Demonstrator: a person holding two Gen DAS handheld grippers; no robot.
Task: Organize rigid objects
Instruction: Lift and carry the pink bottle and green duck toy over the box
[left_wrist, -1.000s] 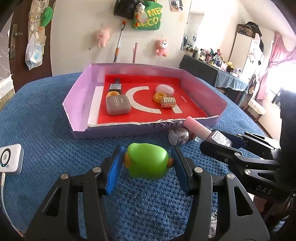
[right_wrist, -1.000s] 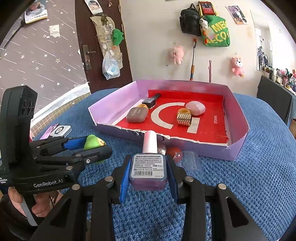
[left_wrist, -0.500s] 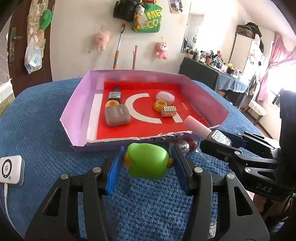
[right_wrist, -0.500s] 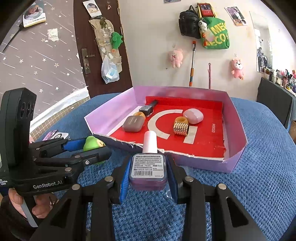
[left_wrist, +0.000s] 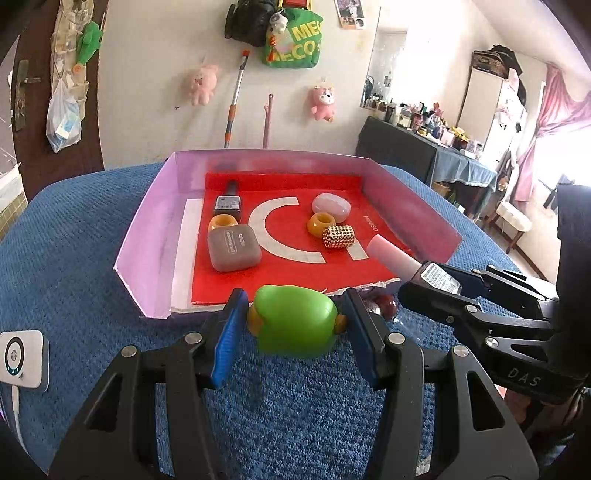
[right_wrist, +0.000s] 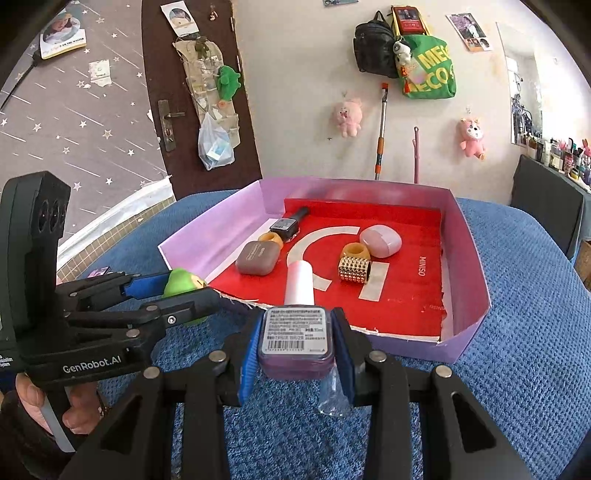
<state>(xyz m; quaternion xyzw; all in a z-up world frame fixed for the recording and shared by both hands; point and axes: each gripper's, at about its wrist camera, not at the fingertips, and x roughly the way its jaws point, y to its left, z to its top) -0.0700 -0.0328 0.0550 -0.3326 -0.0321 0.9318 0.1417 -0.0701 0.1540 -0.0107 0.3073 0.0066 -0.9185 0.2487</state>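
Note:
My left gripper is shut on a green toy and holds it above the near edge of the purple box with a red floor. My right gripper is shut on a nail polish bottle with a pale pink cap, its cap over the box's near edge. The bottle also shows in the left wrist view, and the green toy shows in the right wrist view. The box holds a grey case, a pink case, a gold studded cylinder, two orange rings and a dark bottle.
A blue textured cloth covers the table. A white device lies at the left edge. A small glittery item and a red one lie just before the box. A dark door and hung toys are behind.
Both grippers have risen and moved forward toward the box with their objects. The box now looks lower and nearer, and its front wall is below the held items.

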